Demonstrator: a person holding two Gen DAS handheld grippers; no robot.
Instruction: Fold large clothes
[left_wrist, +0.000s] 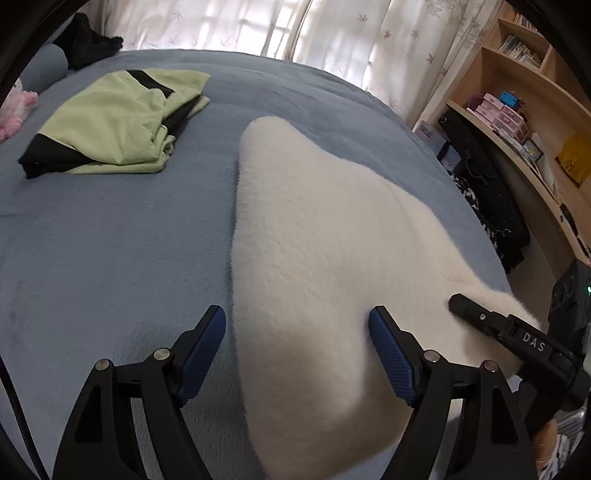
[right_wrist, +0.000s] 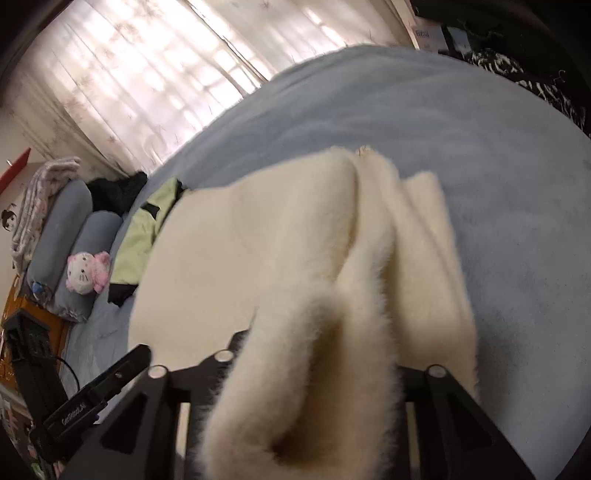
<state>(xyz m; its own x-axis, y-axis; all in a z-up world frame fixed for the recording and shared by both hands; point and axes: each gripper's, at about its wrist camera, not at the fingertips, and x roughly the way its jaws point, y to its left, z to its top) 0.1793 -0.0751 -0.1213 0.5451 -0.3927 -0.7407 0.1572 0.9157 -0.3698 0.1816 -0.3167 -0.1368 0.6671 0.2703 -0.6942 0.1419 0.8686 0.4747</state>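
From the left wrist, the left gripper (left_wrist: 297, 332) gapes wide over the edge of the white fleece (left_wrist: 314, 236) lying on the blue bed (left_wrist: 110, 240) (a green shirt (left_wrist: 122, 122) sits beyond), while from the right wrist the right gripper (right_wrist: 317, 373) is buried in bunched fleece (right_wrist: 295, 258), its grip impossible to tell.

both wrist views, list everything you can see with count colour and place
fluffy garment: 1, cream, near side of bed
bed cover: 1, blue-grey, under everything
folded garment: 1, light green and black, far left on bed
dark clothing: 1, black, by the pillows
bolster pillows: 2, grey-blue, head of bed
plush toy: 1, pink and white, against pillows
curtains: white, floral, behind bed
shelves: wooden, right of bed
left gripper: open, straddling garment edge
right gripper: fingertips buried in fluffy garment
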